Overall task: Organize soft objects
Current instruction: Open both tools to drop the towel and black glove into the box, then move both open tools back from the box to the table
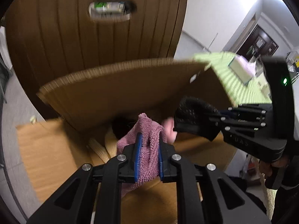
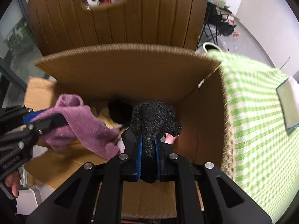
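Observation:
My left gripper (image 1: 149, 158) is shut on a pink fuzzy cloth (image 1: 147, 140), which hangs over an open cardboard box (image 1: 121, 85). In the right wrist view that same pink cloth (image 2: 82, 123) drapes from the left gripper (image 2: 44, 119) at the left. My right gripper (image 2: 148, 158) is shut on a black textured glove (image 2: 155, 123) above the box (image 2: 130, 71). From the left wrist view the glove (image 1: 194, 115) and right gripper (image 1: 220, 119) sit at the right. Inside the box lie a dark item (image 2: 119, 112) and yellowish fabric (image 1: 104, 149).
A green checked cloth (image 2: 257, 115) covers a surface right of the box, with a small flat pad (image 2: 287, 104) on it. The box's tall back flap (image 2: 119, 16) with a handle cutout rises behind. A person's hand (image 2: 13, 183) grips the left tool. Floor and furniture lie beyond.

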`<state>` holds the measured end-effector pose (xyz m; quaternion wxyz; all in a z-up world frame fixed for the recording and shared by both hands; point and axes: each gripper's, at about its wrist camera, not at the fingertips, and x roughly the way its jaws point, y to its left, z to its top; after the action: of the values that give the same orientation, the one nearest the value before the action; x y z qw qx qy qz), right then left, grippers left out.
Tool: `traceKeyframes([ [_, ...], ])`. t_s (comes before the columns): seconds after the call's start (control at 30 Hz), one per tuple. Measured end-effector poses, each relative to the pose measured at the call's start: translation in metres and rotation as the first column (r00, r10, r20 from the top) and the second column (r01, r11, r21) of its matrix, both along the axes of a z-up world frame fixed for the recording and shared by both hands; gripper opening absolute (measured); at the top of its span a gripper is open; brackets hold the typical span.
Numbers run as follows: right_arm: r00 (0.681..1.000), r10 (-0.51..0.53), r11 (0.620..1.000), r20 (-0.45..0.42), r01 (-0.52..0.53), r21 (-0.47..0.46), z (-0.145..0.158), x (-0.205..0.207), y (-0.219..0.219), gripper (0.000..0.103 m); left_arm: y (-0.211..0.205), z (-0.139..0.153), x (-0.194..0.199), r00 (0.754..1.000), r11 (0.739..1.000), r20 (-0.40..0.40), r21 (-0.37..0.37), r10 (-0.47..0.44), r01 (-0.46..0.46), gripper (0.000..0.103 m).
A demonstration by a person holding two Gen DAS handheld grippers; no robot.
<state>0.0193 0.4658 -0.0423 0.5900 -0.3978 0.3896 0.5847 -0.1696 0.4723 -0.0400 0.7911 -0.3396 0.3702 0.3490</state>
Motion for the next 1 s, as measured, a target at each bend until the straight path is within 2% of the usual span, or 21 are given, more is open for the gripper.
traceKeyframes([
  [0.07,1.000,-0.002,1.000,-0.001,0.002,-0.028,-0.012,0.000,0.001,0.013,-0.001,-0.012,0.006,1.000,1.000,-0.023,-0.026,-0.009,0.009,0.015],
  [0.13,1.000,-0.012,0.999,0.010,0.012,-0.041,-0.021,0.002,0.006,0.014,0.001,-0.021,0.010,1.000,0.998,-0.031,-0.057,0.004,-0.006,0.028],
  [0.2,1.000,-0.028,0.999,0.013,0.028,-0.043,-0.027,0.003,0.010,0.025,0.001,-0.026,0.013,1.000,0.997,-0.025,-0.080,0.018,-0.020,0.051],
  [0.23,0.999,-0.036,0.998,0.012,0.037,-0.045,-0.031,0.004,0.011,0.028,0.000,-0.026,0.014,0.999,0.997,-0.023,-0.074,0.027,-0.028,0.054],
  [0.3,0.998,-0.061,0.997,0.012,0.062,-0.042,-0.034,0.004,0.011,0.052,-0.001,-0.027,0.013,0.999,0.998,-0.036,-0.059,0.032,-0.034,0.059],
  [0.33,0.998,-0.070,0.997,0.006,0.070,-0.038,-0.035,0.006,0.013,0.054,-0.001,-0.027,0.012,0.999,0.998,-0.038,-0.061,0.032,-0.034,0.060],
  [0.5,0.997,-0.083,0.996,0.000,0.083,-0.020,-0.033,0.014,0.013,0.054,0.001,-0.027,0.012,0.998,0.995,-0.045,-0.083,0.045,-0.049,0.062],
  [0.77,0.996,-0.086,0.996,0.007,0.086,0.010,-0.022,0.016,0.007,0.054,0.001,-0.023,0.011,0.998,0.997,-0.053,-0.067,0.044,-0.048,0.062],
  [0.87,0.995,-0.096,0.995,0.016,0.095,0.037,-0.012,0.018,0.001,0.054,0.001,-0.019,0.009,0.998,0.998,-0.054,-0.048,0.044,-0.046,0.062],
  [1.0,0.994,-0.111,0.988,0.010,0.109,0.112,0.012,0.026,-0.007,0.054,-0.002,-0.003,0.006,0.996,0.997,-0.053,0.024,0.070,-0.068,0.062],
])
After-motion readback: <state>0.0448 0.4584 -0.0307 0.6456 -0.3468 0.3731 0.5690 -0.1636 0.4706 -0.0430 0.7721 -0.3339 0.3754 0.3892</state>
